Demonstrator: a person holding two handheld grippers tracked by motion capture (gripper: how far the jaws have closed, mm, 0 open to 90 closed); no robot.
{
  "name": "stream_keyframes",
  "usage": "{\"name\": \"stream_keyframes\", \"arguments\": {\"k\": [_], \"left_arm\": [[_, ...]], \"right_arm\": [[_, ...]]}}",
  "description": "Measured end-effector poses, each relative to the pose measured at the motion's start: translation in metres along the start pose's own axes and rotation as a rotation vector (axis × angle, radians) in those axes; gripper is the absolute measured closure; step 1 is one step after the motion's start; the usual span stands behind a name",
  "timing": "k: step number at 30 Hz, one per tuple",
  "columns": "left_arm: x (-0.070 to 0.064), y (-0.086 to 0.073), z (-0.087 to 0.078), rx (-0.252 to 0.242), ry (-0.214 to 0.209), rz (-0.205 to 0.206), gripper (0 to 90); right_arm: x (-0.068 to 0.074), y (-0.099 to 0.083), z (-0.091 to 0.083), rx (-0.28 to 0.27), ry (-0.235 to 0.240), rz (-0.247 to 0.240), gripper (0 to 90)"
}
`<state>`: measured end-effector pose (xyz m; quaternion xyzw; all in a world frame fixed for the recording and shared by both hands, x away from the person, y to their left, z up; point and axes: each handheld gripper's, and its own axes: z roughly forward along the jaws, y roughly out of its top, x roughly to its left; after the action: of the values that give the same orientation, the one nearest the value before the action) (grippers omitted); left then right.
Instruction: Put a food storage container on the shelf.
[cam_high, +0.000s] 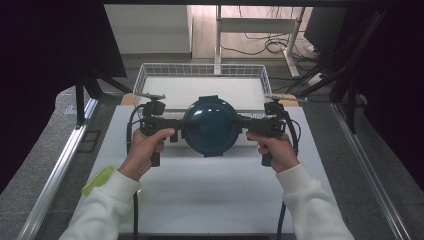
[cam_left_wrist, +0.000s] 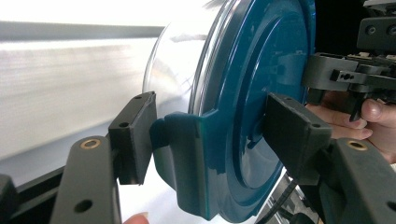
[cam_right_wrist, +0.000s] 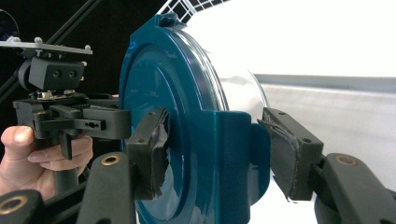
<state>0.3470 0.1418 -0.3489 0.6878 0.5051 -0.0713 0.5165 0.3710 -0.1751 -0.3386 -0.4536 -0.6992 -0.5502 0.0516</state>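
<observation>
1. Left gripper (cam_high: 181, 125): clamped on a side latch of the teal-lidded container (cam_high: 210, 125), one pad behind the latch tab and one on the lid face (in the left gripper view (cam_left_wrist: 205, 140) the outer pad looks a hair off the tab, so the grip seems light); held level, likely to keep the lid from tipping.
2. Right gripper (cam_high: 239, 121): mirrored on the opposite latch, jaws closed down on the tab and lid edge; in the right gripper view (cam_right_wrist: 212, 149), torn pad (cam_right_wrist: 158, 154) pressed to the lid face, other pad against the tab's far side.
3. Container: suspended between both claws, lid toward the high camera and clear bowl away; carried by the latches, probably because the round body offers no other flat purchase.
4. Wire basket (cam_high: 145, 75): just beyond both claws, open top; judged the likely destination.
5. White table (cam_high: 210, 200): below the claws, on the hands' side.
</observation>
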Motion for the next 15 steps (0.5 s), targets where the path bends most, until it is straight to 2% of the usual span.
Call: {"name": "stream_keyframes", "arguments": {"k": [15], "left_arm": [[-0.009, 0.042, -0.004, -0.019, 0.005, 0.037, 35.9]], "right_arm": [[0.003, 0.039, -0.003, -0.021, 0.001, -0.026, 42.6]]}}
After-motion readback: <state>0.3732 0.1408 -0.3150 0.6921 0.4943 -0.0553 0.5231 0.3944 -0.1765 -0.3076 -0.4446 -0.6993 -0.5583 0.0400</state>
